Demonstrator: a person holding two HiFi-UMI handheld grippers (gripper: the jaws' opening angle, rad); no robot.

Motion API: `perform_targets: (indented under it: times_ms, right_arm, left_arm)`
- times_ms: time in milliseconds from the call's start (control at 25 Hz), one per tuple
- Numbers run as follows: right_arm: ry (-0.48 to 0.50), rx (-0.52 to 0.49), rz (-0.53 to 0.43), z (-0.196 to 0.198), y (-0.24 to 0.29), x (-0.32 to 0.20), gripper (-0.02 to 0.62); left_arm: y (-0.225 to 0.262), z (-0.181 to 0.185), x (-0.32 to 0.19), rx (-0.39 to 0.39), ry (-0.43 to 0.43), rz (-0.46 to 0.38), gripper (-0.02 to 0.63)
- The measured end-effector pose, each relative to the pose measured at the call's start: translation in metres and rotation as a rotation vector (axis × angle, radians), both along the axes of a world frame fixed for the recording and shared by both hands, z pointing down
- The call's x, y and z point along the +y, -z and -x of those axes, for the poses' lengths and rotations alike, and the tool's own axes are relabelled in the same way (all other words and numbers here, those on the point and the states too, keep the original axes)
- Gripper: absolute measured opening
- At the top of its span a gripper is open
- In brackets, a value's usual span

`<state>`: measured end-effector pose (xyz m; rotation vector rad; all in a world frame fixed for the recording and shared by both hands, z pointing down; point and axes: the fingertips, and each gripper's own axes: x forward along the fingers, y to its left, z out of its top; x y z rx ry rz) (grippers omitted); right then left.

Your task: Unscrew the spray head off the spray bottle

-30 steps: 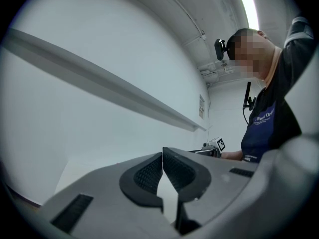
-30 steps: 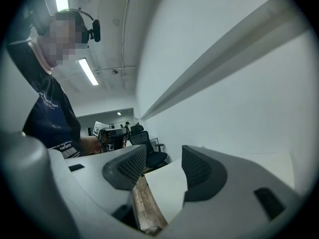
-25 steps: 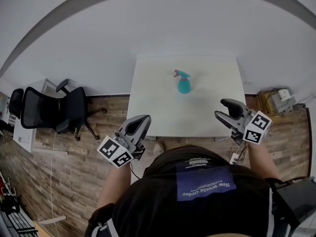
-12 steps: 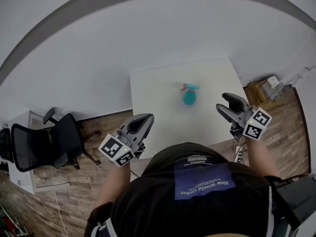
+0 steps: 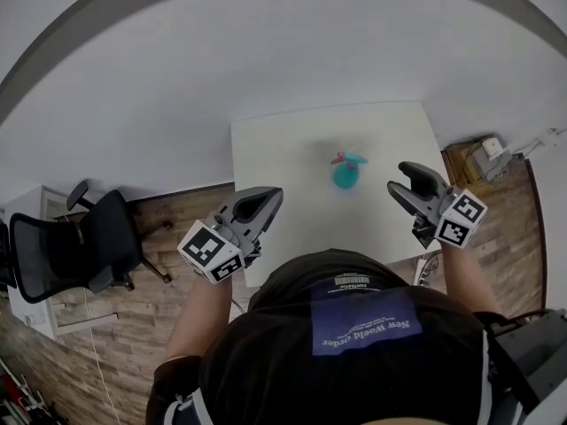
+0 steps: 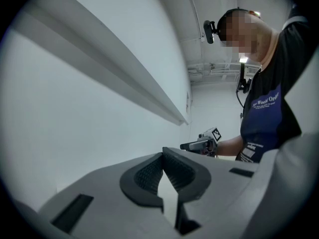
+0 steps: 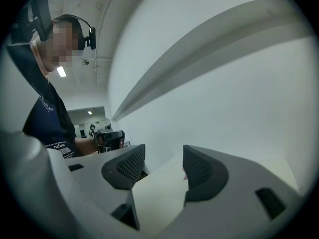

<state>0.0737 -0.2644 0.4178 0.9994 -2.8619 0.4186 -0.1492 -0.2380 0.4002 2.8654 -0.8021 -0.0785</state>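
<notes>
One grey hand-held left gripper (image 5: 266, 200) clenched with nothing in it, the matching right gripper (image 5: 400, 180) half open and empty.
Both reach in from the near side of the white square table (image 5: 283, 162), left at its left edge, right toward its right edge. Between them, farther in and nearer the right one, the teal plastic spray bottle (image 5: 345, 177) stands upright and apart from both. Its spray head (image 5: 348, 158), blurred and seemingly pink at the trigger, is on.

Teal spray bottle (image 5: 344, 178), spray head (image 5: 349, 158) teal and pink — white table (image 5: 275, 175), black chair (image 5: 84, 251).
</notes>
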Motion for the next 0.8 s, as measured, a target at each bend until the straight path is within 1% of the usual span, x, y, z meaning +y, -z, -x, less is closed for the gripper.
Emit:
perform_targets:
  times_ms: [240, 320, 360, 400, 520, 640, 720, 800]
  right_arm:
    - [0.151, 0.0, 0.004, -0.022, -0.016, -0.05, 0.209]
    - [0.199, -0.001, 0.012, -0.026, -0.025, -0.061, 0.209]
    - [0.216, -0.003, 0.019, -0.027, -0.03, -0.065, 0.225]
    - [0.228, -0.006, 0.025, -0.028, -0.034, -0.069, 0.227]
    - [0.243, -0.006, 0.018, -0.03, -0.04, -0.077, 0.227]
    - [0.229, -0.002, 0.015, -0.029, -0.045, -0.08, 0.227]
    - [0.21, 0.001, 0.024, -0.03, -0.049, -0.077, 0.227]
    - [0.192, 0.006, 0.033, -0.032, -0.052, -0.073, 0.227]
  left_arm:
    - [0.004, -0.035, -0.037, 0.027, 0.143, 0.024, 0.003]
    - [0.001, -0.047, -0.043, 0.029, 0.168, 0.041, 0.003]
    - [-0.001, -0.052, -0.044, 0.026, 0.175, 0.051, 0.003]
    - [-0.004, -0.056, -0.045, 0.021, 0.179, 0.061, 0.003]
    - [-0.011, -0.064, -0.047, 0.004, 0.175, 0.077, 0.003]
    - [-0.017, -0.066, -0.049, -0.016, 0.154, 0.076, 0.003]
    - [-0.024, -0.072, -0.049, -0.068, 0.113, 0.07, 0.003]
    - [-0.032, -0.081, -0.052, -0.167, 0.045, 0.05, 0.003]
